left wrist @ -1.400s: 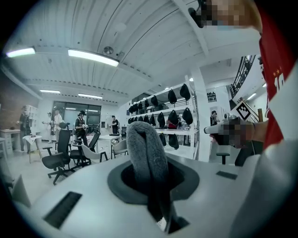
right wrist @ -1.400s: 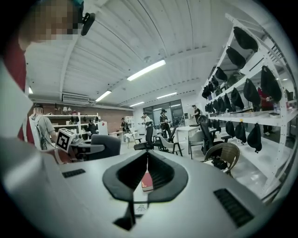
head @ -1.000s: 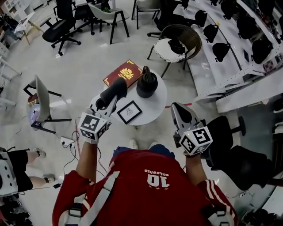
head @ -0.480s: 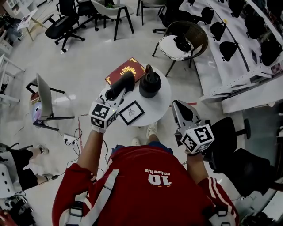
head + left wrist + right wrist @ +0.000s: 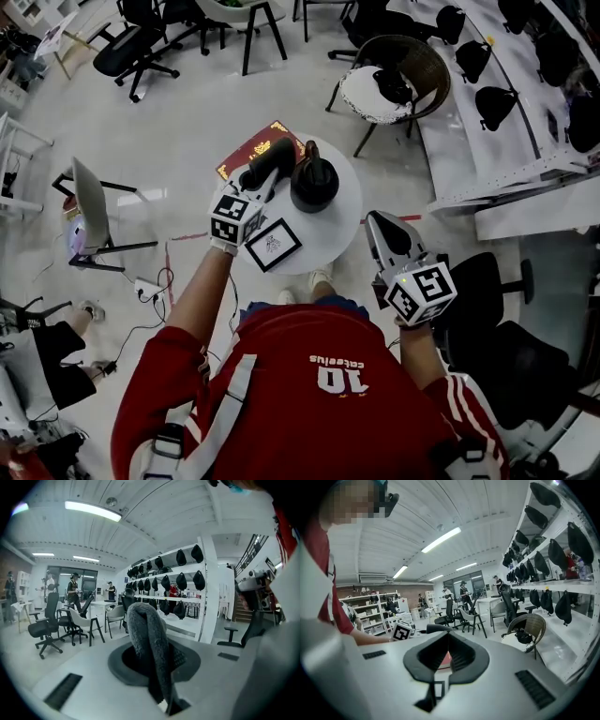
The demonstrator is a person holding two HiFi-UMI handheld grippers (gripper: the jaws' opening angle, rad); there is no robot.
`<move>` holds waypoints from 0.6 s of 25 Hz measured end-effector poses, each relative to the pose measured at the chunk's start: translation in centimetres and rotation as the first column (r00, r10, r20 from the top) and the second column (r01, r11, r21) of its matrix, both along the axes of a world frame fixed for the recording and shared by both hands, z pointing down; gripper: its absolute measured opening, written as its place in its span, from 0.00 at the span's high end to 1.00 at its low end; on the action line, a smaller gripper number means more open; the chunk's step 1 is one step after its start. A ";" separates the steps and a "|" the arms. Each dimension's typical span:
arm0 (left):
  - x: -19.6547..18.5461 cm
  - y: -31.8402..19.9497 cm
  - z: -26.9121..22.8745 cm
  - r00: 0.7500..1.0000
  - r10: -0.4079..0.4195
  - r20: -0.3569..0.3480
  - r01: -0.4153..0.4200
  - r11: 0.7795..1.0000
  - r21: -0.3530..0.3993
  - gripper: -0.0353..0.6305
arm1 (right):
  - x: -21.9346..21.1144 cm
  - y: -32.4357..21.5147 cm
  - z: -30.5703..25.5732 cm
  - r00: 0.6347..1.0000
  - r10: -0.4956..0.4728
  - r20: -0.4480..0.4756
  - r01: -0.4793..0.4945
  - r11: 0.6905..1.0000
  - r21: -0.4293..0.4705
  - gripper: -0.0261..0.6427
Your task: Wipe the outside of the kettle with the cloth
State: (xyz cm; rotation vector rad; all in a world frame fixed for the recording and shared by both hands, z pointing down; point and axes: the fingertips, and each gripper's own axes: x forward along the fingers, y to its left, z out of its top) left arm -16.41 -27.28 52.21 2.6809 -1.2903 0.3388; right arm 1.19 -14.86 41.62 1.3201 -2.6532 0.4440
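A black kettle [image 5: 314, 180] stands on a small round white table [image 5: 342, 225]. My left gripper [image 5: 256, 190] reaches over the table's left side, just left of the kettle and apart from it. It is shut on a dark grey cloth [image 5: 268, 161]. In the left gripper view the cloth [image 5: 149, 639] stands up in a fold between the jaws and hides the fingertips. My right gripper [image 5: 381, 223] hangs off the table's right edge, near my body. Seen in the right gripper view, that gripper [image 5: 447, 640] is shut with nothing in it.
A red book [image 5: 246, 150] lies at the table's back left, and a framed picture [image 5: 273, 246] at its front. A wicker chair [image 5: 389, 80] stands behind the table. A white chair [image 5: 91, 208] is on the left, and a black chair [image 5: 487, 281] and shelves with black bags on the right.
My left gripper has carried the cloth forward over the table, closer to the kettle. The right gripper has hardly moved.
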 end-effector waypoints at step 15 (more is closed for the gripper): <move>3.0 -5.7 6.2 0.997 -0.049 0.054 0.055 0.993 -0.108 0.88 | -0.2 -1.1 2.3 0.999 -0.037 -0.011 0.037 0.997 -0.069 0.94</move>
